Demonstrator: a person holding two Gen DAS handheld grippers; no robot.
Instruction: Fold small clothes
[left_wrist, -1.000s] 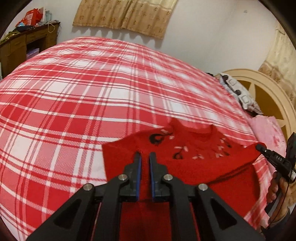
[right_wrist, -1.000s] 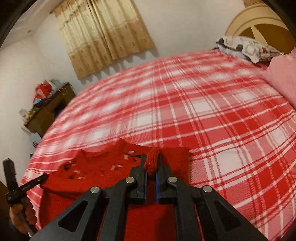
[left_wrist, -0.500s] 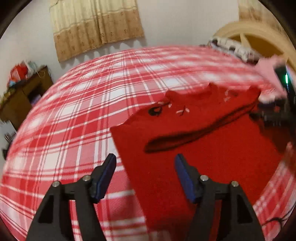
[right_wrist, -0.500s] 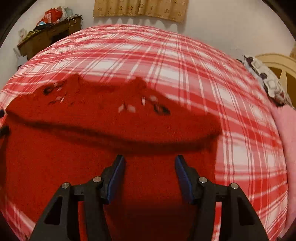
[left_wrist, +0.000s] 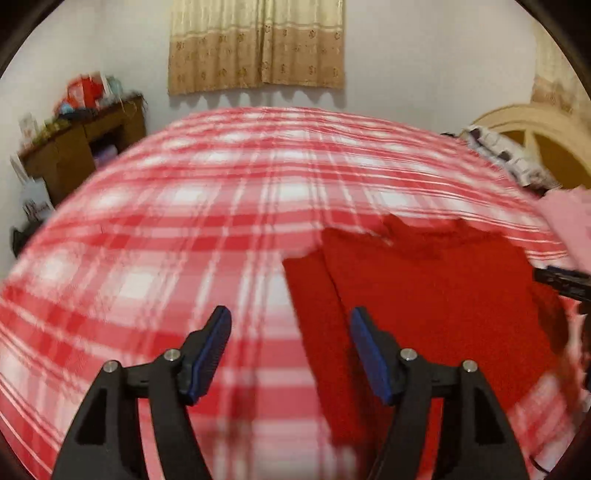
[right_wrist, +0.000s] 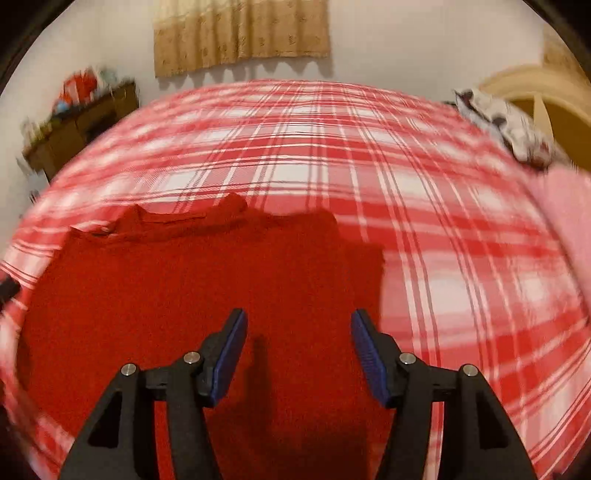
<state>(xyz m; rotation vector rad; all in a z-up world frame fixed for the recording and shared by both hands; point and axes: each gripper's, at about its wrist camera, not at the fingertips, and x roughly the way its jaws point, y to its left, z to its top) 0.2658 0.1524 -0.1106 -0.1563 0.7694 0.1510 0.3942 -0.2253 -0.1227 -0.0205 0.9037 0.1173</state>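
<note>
A small red knit sweater (left_wrist: 436, 288) lies flat on the red-and-white plaid bed, folded over so its plain side faces up; it also shows in the right wrist view (right_wrist: 192, 288). My left gripper (left_wrist: 290, 350) is open and empty, above the sweater's left edge, with plaid bedcover under its left finger. My right gripper (right_wrist: 297, 350) is open and empty, above the sweater's right part. The tip of the right gripper shows at the right edge of the left wrist view (left_wrist: 561, 282). Both views are motion-blurred.
The plaid bedcover (left_wrist: 184, 229) stretches away on all sides. A wooden desk with clutter (left_wrist: 77, 147) stands at the far left. A pillow (right_wrist: 513, 129), pink bedding (right_wrist: 569, 214) and a cream headboard (left_wrist: 535, 136) are at the right. A curtain (left_wrist: 258, 44) hangs on the far wall.
Both grippers were shut on the sweater's corners a second ago, then opened and let go. The sweater's top was folded over. Both grippers have since drawn back, the left one swinging left.
</note>
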